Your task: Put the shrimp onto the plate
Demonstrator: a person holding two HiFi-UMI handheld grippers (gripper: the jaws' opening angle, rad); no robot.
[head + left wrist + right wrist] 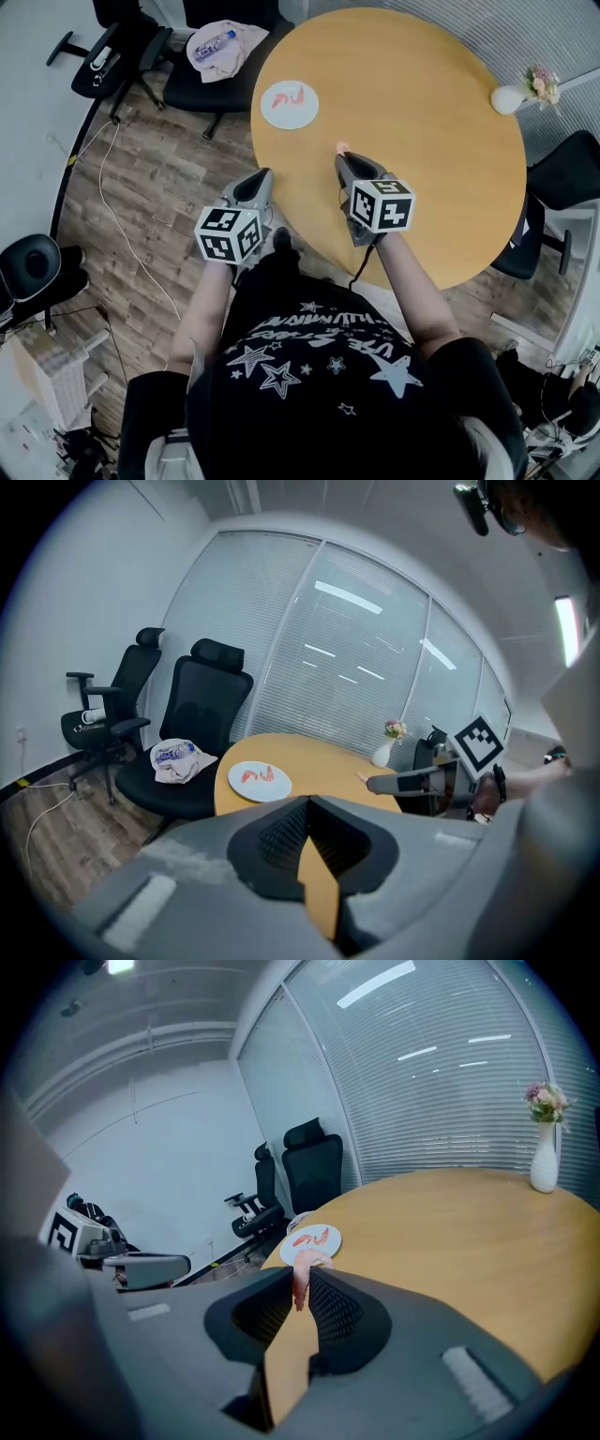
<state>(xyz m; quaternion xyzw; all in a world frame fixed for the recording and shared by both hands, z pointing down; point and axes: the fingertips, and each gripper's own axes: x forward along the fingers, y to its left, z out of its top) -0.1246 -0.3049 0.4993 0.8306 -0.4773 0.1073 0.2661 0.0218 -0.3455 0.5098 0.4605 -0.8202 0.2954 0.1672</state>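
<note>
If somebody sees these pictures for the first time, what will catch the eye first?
The right gripper pinches a pink shrimp in its fingers over the round wooden table. Farther left on the table lies a white plate already carrying two more.

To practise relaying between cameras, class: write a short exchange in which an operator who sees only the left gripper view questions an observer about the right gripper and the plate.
Operator: Is the right gripper carrying anything?
Observer: Yes. Its own view shows its jaws shut on a pink shrimp.
Operator: Is it above the plate?
Observer: No. From the head view its tip is over bare table, and the plate lies ahead and to its left.
</note>
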